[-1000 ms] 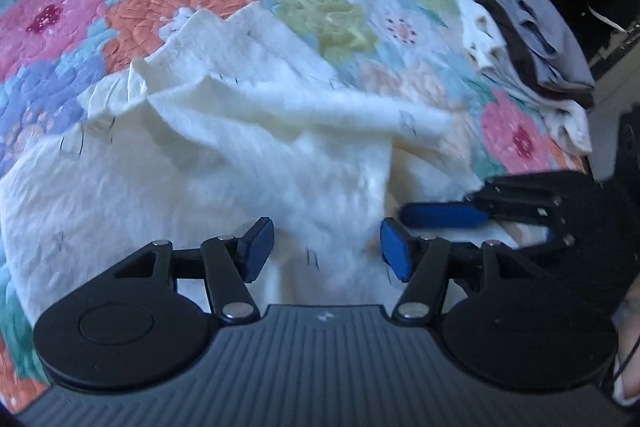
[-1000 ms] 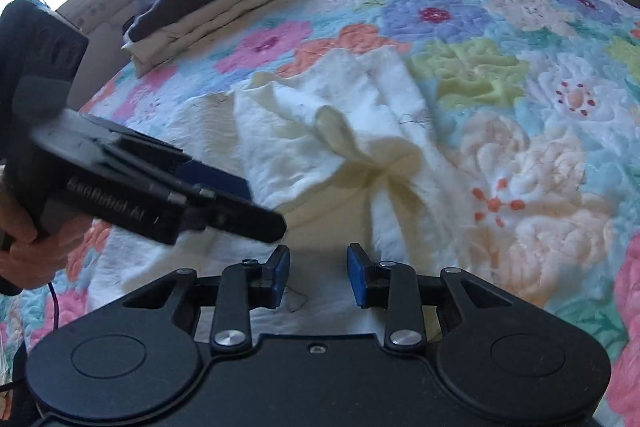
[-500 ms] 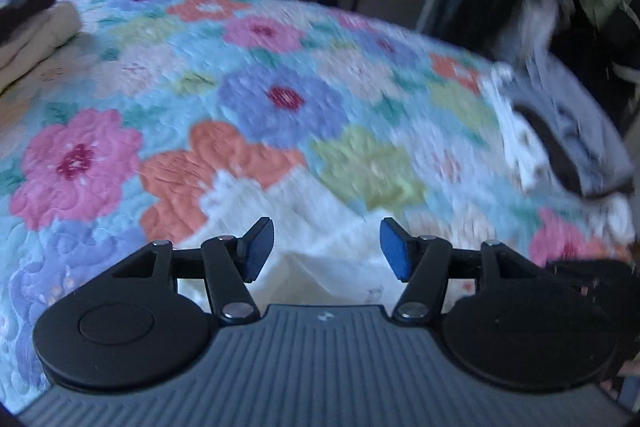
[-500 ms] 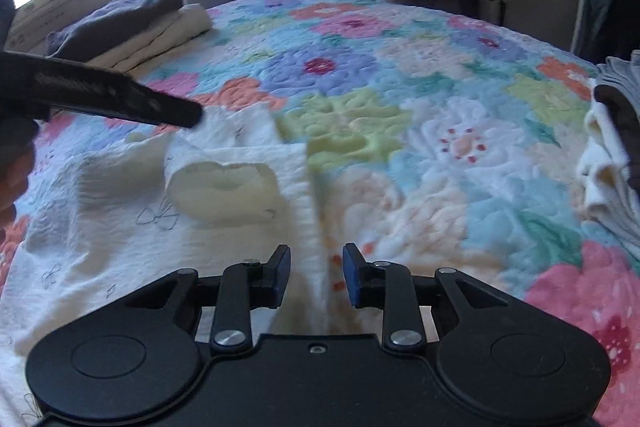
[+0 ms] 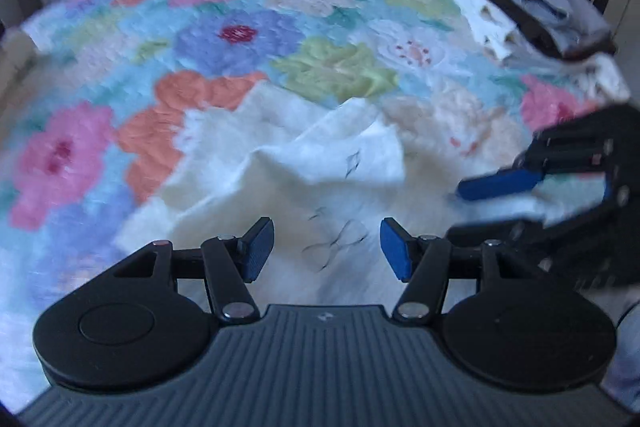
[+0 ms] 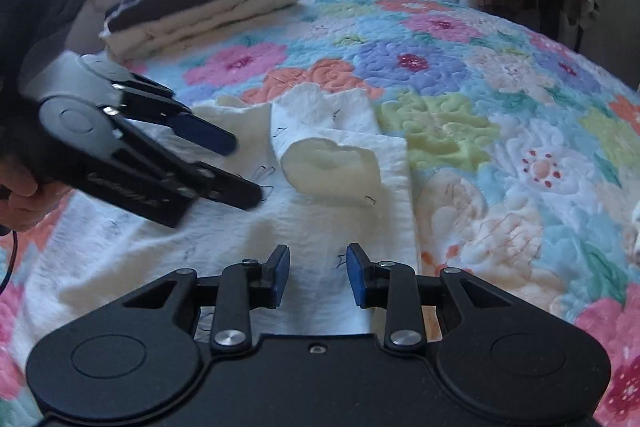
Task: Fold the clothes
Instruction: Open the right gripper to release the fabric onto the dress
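A cream-white garment with small dark stitch marks lies rumpled and partly folded on the floral quilt. It also shows in the right wrist view, with a rolled fold on top. My left gripper is open and empty just above the cloth; it also shows in the right wrist view at the left. My right gripper is open and empty over the garment's right edge; it also shows in the left wrist view at the right.
A stack of folded clothes, dark on top and cream below, sits at the far left of the bed under a window. A loose pile of grey, brown and white clothes lies at the bed's right edge. Hanging clothes stand behind the bed.
Both grippers swung up and came back down over the garment. The garment's top part now lies folded over with a rolled fold. Both grippers stayed open.
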The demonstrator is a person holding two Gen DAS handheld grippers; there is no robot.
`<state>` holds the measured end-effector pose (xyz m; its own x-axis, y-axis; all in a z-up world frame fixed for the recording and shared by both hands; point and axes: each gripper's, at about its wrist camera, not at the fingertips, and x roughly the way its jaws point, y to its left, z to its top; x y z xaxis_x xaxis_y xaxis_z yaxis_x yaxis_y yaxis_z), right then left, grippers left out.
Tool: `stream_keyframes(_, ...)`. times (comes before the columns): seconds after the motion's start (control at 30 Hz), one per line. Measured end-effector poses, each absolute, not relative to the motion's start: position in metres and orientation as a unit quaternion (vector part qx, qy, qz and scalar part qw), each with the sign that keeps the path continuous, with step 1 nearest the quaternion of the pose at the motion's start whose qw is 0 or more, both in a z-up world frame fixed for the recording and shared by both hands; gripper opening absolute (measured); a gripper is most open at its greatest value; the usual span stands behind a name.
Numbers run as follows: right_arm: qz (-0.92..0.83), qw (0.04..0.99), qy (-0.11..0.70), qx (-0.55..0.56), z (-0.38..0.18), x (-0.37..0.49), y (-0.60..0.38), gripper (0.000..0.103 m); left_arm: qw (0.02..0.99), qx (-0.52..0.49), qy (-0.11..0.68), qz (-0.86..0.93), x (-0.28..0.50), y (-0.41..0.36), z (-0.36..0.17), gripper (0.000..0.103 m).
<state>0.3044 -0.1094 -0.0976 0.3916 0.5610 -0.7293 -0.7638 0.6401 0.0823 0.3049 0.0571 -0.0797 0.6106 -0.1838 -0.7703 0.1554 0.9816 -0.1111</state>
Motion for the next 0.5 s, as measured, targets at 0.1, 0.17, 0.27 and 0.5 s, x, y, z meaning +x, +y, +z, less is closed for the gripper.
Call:
stream_keyframes(0.1,0.396,0.825,0.384,-0.119,-0.099,0.310,-0.115,0.036,0.897,-0.060,0.428,-0.088,0.326,0.057,-0.083,0.057)
stream_keyframes(0.17,0.390,0.827,0.392,-0.105,-0.101,0.317,-0.121,0.036,0.896,-0.084,0.430,-0.080,0.336,0.057,-0.084,0.055)
stream_keyframes(0.27,0.368,0.837,0.395,-0.092,-0.104,0.326,-0.128,0.036,0.900,-0.093,0.421,-0.059,0.343,0.057,-0.083,0.055)
stream_keyframes(0.5,0.348,0.841,0.413,-0.035,-0.096,0.334,-0.151,0.038,0.902,-0.061,0.428,0.002,0.292,0.058,-0.071,0.057)
